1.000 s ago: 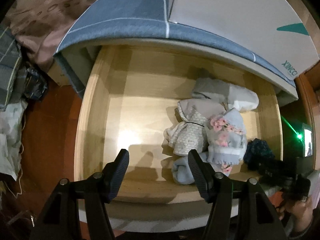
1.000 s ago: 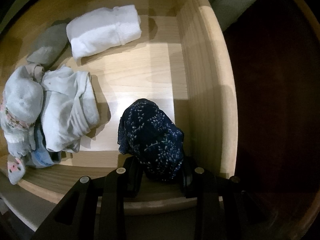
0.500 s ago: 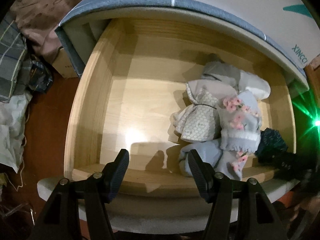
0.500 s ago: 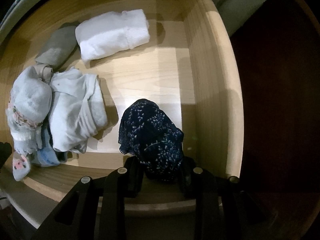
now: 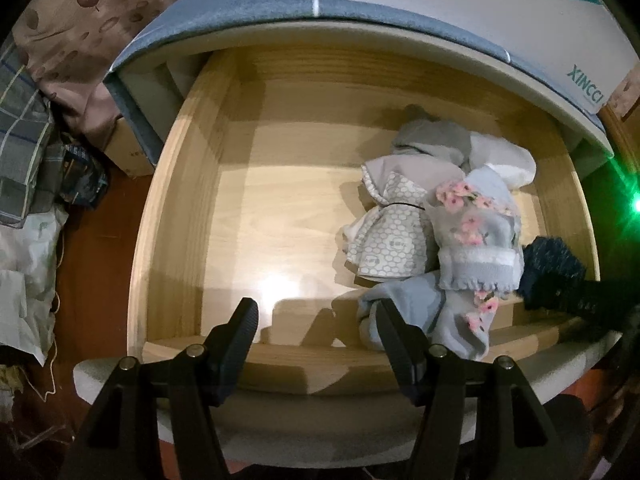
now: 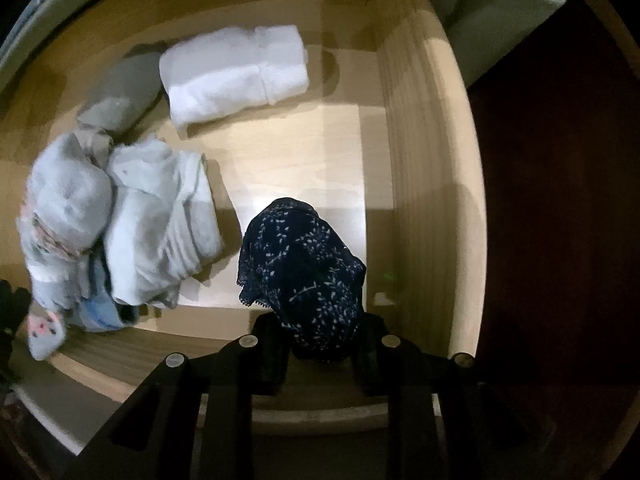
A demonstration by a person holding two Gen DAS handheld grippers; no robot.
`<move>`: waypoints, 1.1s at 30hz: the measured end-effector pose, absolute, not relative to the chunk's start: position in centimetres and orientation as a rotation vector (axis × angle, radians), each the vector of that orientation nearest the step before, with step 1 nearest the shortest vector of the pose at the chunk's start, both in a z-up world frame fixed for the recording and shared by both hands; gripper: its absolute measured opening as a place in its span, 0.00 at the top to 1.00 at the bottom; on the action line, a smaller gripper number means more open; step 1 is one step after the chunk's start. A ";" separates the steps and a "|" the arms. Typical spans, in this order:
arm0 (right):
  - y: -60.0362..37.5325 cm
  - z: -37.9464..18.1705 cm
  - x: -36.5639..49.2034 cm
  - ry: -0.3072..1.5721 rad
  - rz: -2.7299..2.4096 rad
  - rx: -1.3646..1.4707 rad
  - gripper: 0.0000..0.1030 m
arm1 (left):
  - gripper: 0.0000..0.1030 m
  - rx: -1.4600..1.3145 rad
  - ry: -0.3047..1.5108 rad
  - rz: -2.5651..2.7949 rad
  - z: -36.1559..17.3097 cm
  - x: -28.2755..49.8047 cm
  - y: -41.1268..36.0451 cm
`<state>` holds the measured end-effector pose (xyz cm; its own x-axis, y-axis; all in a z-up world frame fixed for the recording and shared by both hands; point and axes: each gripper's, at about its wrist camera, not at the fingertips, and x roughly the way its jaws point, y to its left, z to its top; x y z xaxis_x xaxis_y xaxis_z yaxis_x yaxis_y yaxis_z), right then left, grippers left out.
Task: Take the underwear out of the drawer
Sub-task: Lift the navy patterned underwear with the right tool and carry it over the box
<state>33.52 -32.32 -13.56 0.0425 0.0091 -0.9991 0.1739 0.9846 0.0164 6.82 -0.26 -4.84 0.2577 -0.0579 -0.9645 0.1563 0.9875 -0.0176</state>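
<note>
The wooden drawer (image 5: 160, 240) stands pulled out, with a pile of folded underwear (image 5: 400, 232) on its right half. My right gripper (image 6: 320, 340) points straight down near the drawer's front right corner. Its jaws are closing, pads pressed on a navy underwear piece with small white sprigs (image 6: 304, 272), which bulges out between the fingers. That navy piece (image 5: 556, 268) also shows at the right edge of the left wrist view. My left gripper (image 5: 316, 308) hangs open over the drawer's front edge, nothing between its fingers, just left of a pale blue piece (image 5: 404, 304).
A white rolled piece (image 6: 236, 76) and a grey one (image 6: 120, 96) lie at the back of the drawer. The drawer's right wall (image 6: 424, 200) is close to the navy piece. A blue-covered mattress (image 5: 240, 4) overhangs the drawer's back. Clothes (image 5: 24, 140) are heaped on the floor to the left.
My left gripper has come lower and closer over the drawer's front edge, still open. The right gripper's fingers have squeezed in on the navy piece and stayed in place.
</note>
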 end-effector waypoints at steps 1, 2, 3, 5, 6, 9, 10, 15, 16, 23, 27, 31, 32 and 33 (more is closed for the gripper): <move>-32.5 -13.1 33.7 1.517 -0.126 0.154 0.79 | 0.39 0.087 1.302 -0.143 -4.9 6.8 -0.2; -32.6 -12.7 33.9 1.510 -0.126 0.154 0.79 | 0.39 0.083 1.298 -0.140 -4.8 6.8 -0.2; -32.7 -12.2 34.1 1.499 -0.127 0.155 0.79 | 0.39 0.084 1.292 -0.135 -4.8 6.8 -0.2; -33.0 -11.3 34.5 1.489 -0.125 0.163 0.79 | 0.39 0.091 1.269 -0.123 -4.5 6.6 -0.2; -33.1 -10.9 34.6 1.485 -0.121 0.165 0.79 | 0.39 0.096 1.256 -0.119 -4.3 6.5 -0.2; -33.2 -9.4 34.8 1.473 -0.111 0.149 0.79 | 0.39 0.100 1.249 -0.123 -4.2 6.5 -0.2; -33.1 -9.0 34.8 1.470 -0.106 0.147 0.79 | 0.39 0.099 1.253 -0.122 -4.3 6.5 -0.1; -33.0 -6.2 34.6 1.447 -0.076 0.124 0.79 | 0.39 0.074 1.269 -0.122 -4.4 6.7 0.3; -33.1 -5.4 34.5 1.440 -0.068 0.124 0.79 | 0.39 0.070 1.267 -0.123 -4.4 6.7 0.3; -33.7 1.0 33.8 1.366 -0.027 0.097 0.79 | 0.39 0.067 1.261 -0.124 -4.4 6.6 0.2; -34.3 5.4 34.1 1.286 -0.019 0.086 0.79 | 0.39 0.065 1.259 -0.122 -4.4 6.6 0.2; -35.1 10.1 35.8 1.214 -0.018 0.090 0.79 | 0.39 0.068 1.264 -0.124 -4.4 6.7 0.1; -35.1 11.1 36.4 1.198 -0.019 0.092 0.79 | 0.39 0.065 1.262 -0.125 -4.4 6.7 0.2; -35.0 11.8 37.1 1.186 -0.022 0.092 0.79 | 0.39 0.064 1.262 -0.126 -4.3 6.6 0.2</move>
